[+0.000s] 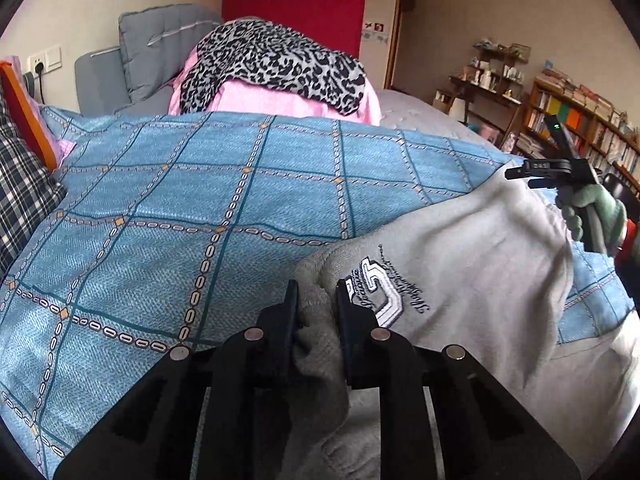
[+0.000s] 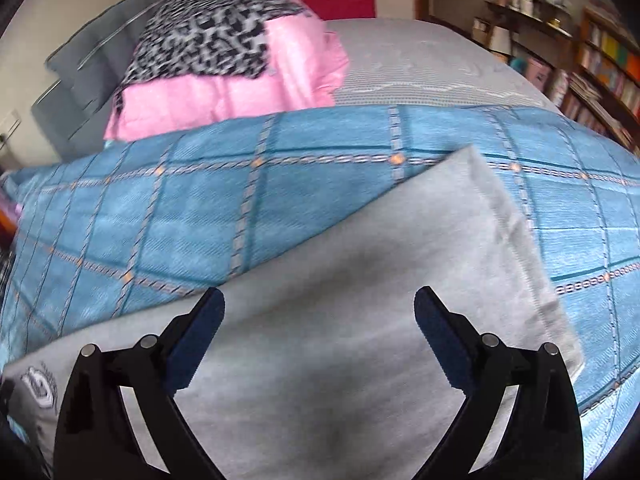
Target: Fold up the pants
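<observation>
On a bed covered by a blue checked bedspread [image 1: 200, 200], grey pants [image 1: 460, 264] lie spread across the near right side. The left claw [image 1: 316, 316] is pinched narrowly on a bunched grey edge of the pants beside an embroidered logo [image 1: 384, 292]. The right claw [image 2: 320, 332] hangs wide apart above a flat grey pant leg, gripping nothing, its view blurred. A gloved hand [image 1: 592, 216] carries it. A pink quilt [image 1: 256, 98] under a leopard-print cloth [image 1: 272, 60] sits at the far end.
</observation>
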`<state>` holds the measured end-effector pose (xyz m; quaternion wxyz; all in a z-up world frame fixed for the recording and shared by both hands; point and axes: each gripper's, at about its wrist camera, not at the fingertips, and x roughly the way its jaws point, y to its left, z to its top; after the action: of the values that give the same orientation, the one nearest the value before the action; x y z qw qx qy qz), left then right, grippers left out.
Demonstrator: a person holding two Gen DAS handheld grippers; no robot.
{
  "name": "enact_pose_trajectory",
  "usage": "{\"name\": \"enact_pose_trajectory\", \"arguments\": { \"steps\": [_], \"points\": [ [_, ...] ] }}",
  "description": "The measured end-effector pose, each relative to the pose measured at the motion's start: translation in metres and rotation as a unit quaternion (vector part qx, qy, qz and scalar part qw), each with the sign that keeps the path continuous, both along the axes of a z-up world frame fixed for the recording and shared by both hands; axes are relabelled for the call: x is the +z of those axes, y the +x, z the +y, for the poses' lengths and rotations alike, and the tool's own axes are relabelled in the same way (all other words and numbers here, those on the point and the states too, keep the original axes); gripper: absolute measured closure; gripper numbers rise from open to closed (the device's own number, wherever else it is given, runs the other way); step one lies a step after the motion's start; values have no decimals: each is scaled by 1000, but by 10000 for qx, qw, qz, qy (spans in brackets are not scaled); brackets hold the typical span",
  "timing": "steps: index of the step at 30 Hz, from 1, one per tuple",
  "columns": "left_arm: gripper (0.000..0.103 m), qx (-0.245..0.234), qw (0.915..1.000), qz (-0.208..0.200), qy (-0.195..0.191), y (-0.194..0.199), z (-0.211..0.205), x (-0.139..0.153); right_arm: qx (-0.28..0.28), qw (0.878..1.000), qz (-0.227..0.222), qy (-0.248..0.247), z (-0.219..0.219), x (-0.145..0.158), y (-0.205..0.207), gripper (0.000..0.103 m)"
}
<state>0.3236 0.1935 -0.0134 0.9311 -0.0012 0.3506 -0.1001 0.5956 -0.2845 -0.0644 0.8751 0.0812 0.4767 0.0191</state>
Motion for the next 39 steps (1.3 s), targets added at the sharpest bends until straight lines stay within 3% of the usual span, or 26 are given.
{"name": "enact_pose_trajectory", "arguments": {
  "steps": [3, 8, 12, 16, 22, 31, 32, 33, 35, 39],
  "points": [
    [86, -233, 9995, -211, -71, -11, -7, 11, -635, 9979, 76, 56, -43, -4, 21, 18],
    [86, -787, 9947, -551, -375, -35, -19, 27, -1009, 9944, 152, 267, -72, -10, 50, 20],
    [86, -1389, 9838, -808, -799, -55, -25, 43, -1089, 9927, 85, 517, -72, -9, 63, 22],
    [86, -1776, 9724, -926, -1195, -67, -26, 51, -1088, 9931, 135, 418, -65, -11, 74, 27],
    [87, -1883, 9599, -1087, -1768, -73, -10, 61, -1160, 9925, 265, 280, -58, -24, 89, 31],
    [87, -1883, 9553, -1094, -2001, -75, -1, 63, -1337, 9893, 474, -338, -53, -47, 111, 43],
    [87, -1866, 9549, -1105, -2030, -74, 1, 63, -1352, 9886, 490, -444, -52, -46, 111, 51],
    [87, -1837, 9553, -1097, -2039, -74, 3, 62, -1376, 9875, 496, -588, -51, -45, 112, 68],
    [87, -1777, 9568, -1033, -2055, -72, 5, 59, -1390, 9874, 489, -578, -54, -43, 110, 86],
    [87, -1621, 9598, -970, -2075, -70, 10, 56, -1385, 9882, 363, -543, -61, -32, 98, 93]
  ]
}}
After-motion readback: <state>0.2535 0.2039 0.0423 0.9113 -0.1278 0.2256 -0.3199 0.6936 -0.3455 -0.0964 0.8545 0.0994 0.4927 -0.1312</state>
